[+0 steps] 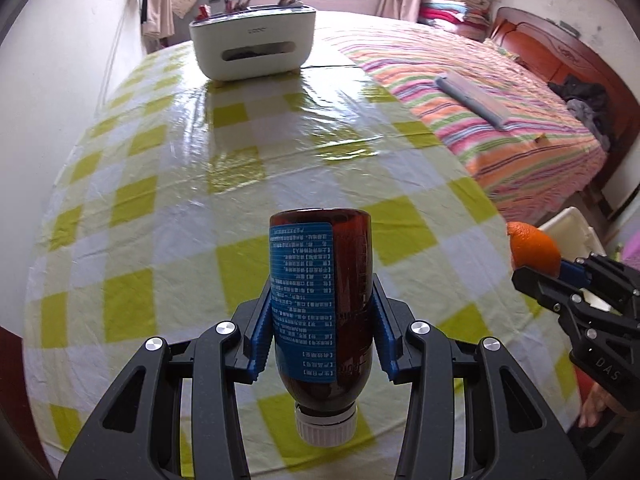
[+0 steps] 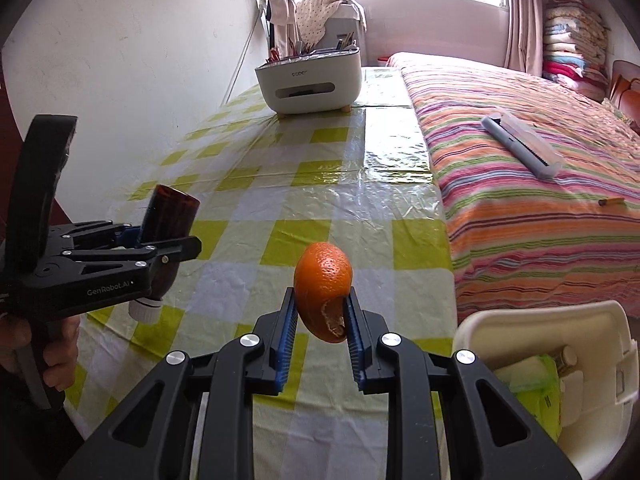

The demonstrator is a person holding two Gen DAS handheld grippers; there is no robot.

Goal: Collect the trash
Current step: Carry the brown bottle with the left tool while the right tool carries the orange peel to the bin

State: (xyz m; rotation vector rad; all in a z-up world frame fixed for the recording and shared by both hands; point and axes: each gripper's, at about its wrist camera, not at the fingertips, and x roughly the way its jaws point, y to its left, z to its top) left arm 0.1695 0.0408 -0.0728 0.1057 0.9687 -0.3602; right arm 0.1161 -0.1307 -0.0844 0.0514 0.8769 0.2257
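Bottle (image 1: 322,304) and peel (image 2: 324,292) are both off the desk (image 2: 256,216), so we judge pickup done and dropping into the bin (image 2: 532,320) left; it stands at the desk's near right corner and already holds other trash. We hold the bottle in the left tool (image 1: 320,334), clamped on its labelled body, long axis along the fingers, white cap toward us, base pointing away. Our right tool (image 2: 320,344) is nearly shut, pinching the curled peel, which stands up between the pads.

Upside-down brown bottle (image 1: 320,304), curled orange peel (image 2: 323,290), both above table.
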